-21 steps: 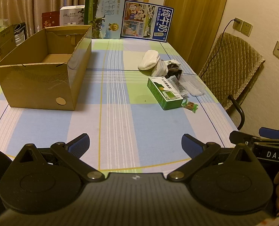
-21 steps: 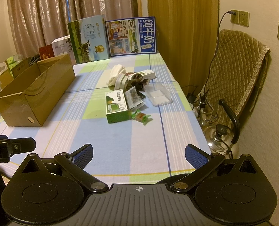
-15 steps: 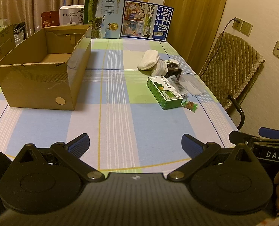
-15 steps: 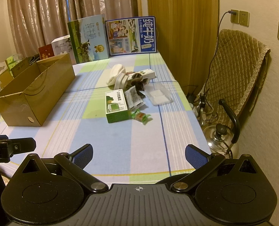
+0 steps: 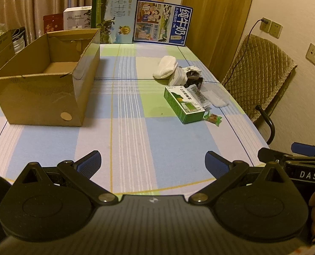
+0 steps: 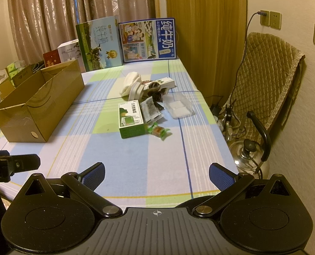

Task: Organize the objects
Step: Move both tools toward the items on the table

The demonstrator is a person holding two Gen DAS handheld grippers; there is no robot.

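An open, empty cardboard box (image 5: 47, 89) (image 6: 40, 108) stands on the left of the checked tablecloth. To the right lies a cluster: a green carton (image 5: 184, 104) (image 6: 131, 118), a small green candy wrapper (image 5: 212, 118) (image 6: 158, 130), a dark sachet (image 6: 150, 108), a clear plastic case (image 6: 178, 107), a white folded cloth (image 5: 166, 67) (image 6: 131, 82) and a long white box (image 6: 160, 84). My left gripper (image 5: 152, 164) is open and empty over the table's near edge. My right gripper (image 6: 156, 173) is likewise open and empty, well short of the cluster.
Two large milk cartons (image 5: 115, 17) (image 5: 162, 24) stand at the far end, with smaller boxes (image 5: 76, 20) beside them. A padded chair (image 6: 268, 80) and a metal kettle (image 6: 249, 155) are off the table's right edge. Curtains hang behind.
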